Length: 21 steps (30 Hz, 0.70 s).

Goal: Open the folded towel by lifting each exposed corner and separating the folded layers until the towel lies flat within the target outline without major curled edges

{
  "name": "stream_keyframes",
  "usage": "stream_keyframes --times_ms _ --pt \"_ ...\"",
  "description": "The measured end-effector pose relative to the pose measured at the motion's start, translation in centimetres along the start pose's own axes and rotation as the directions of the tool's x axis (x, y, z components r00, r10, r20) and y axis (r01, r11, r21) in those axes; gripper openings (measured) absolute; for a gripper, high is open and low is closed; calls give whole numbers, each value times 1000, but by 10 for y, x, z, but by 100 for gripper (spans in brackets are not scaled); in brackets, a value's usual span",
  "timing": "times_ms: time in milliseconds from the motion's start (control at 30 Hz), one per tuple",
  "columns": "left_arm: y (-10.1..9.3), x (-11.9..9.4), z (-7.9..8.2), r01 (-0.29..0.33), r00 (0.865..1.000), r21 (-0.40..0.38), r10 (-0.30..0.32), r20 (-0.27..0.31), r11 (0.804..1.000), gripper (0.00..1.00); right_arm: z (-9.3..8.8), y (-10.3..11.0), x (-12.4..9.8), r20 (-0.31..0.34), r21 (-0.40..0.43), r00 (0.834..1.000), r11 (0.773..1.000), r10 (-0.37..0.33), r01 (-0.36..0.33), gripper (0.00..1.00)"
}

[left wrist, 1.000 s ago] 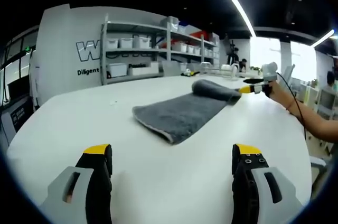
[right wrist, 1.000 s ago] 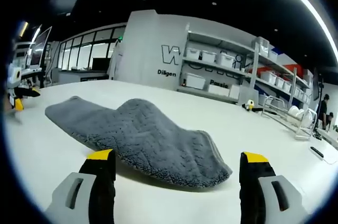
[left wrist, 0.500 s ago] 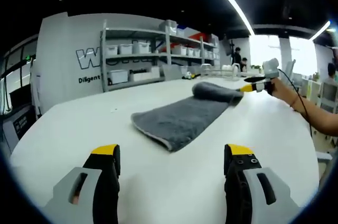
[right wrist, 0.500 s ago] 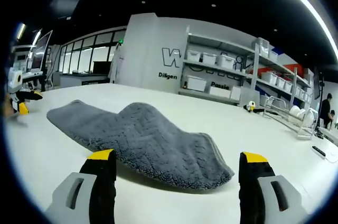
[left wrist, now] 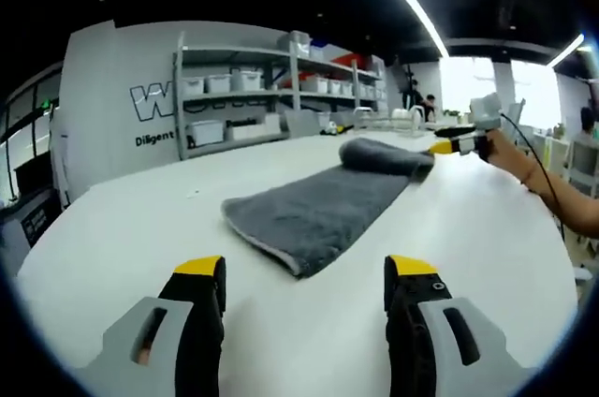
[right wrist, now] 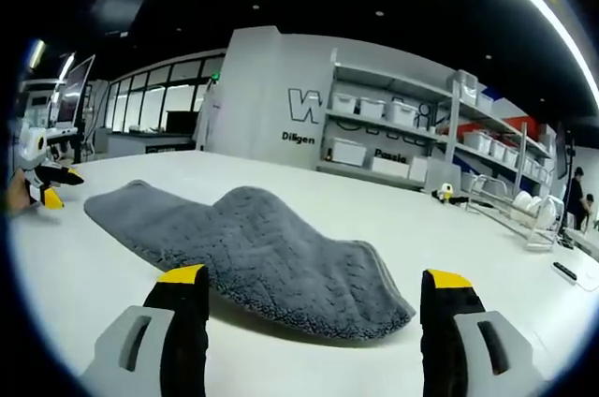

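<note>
A grey folded towel (left wrist: 323, 205) lies as a long strip on the white table (left wrist: 122, 228). Its near end faces my left gripper (left wrist: 306, 275), which stands open a short way back from it with nothing between its jaws. The far end of the strip is humped up. In the right gripper view that humped end of the towel (right wrist: 271, 252) lies just ahead of my open right gripper (right wrist: 314, 286). The right gripper (left wrist: 459, 142) also shows in the left gripper view, held by a hand at the towel's far end. The left gripper (right wrist: 42, 186) appears small at the far left.
Metal shelves with white bins (left wrist: 234, 97) stand against the grey wall behind the table. A small yellow object (right wrist: 444, 189) and a wire rack (right wrist: 510, 205) sit on the far table side. A dark flat object (right wrist: 562, 271) lies at the right.
My left gripper's jaws have narrowed a little and the view has crept closer to the towel's near end. The right gripper has barely moved.
</note>
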<state>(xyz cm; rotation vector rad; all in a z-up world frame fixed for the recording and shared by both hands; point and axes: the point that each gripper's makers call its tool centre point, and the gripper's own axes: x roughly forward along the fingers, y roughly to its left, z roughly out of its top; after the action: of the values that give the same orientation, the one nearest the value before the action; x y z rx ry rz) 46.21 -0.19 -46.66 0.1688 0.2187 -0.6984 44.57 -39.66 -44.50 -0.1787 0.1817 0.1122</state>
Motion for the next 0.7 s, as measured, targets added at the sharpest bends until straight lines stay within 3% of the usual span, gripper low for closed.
stream_keyframes --times_ms 133,333,500,567,700 --pt "1 7 -2 2 1000 -11 -3 -10 1000 65 1 -1 2 -2 -5 1000 1000 1 -1 95" --pt "6 12 -7 -3 1000 -51 2 -19 999 58 10 -19 23 -6 -8 1000 1000 3 -3 94" --pt "11 15 -1 13 1000 -97 -12 20 995 50 14 -27 31 -3 -6 1000 1000 2 -2 94" --pt "9 18 -1 33 999 -87 -32 18 996 43 15 -28 33 -3 -6 1000 1000 2 -2 94" --pt "7 24 -6 29 999 -59 -30 -21 998 43 18 -30 33 3 -3 1000 1000 1 -1 94"
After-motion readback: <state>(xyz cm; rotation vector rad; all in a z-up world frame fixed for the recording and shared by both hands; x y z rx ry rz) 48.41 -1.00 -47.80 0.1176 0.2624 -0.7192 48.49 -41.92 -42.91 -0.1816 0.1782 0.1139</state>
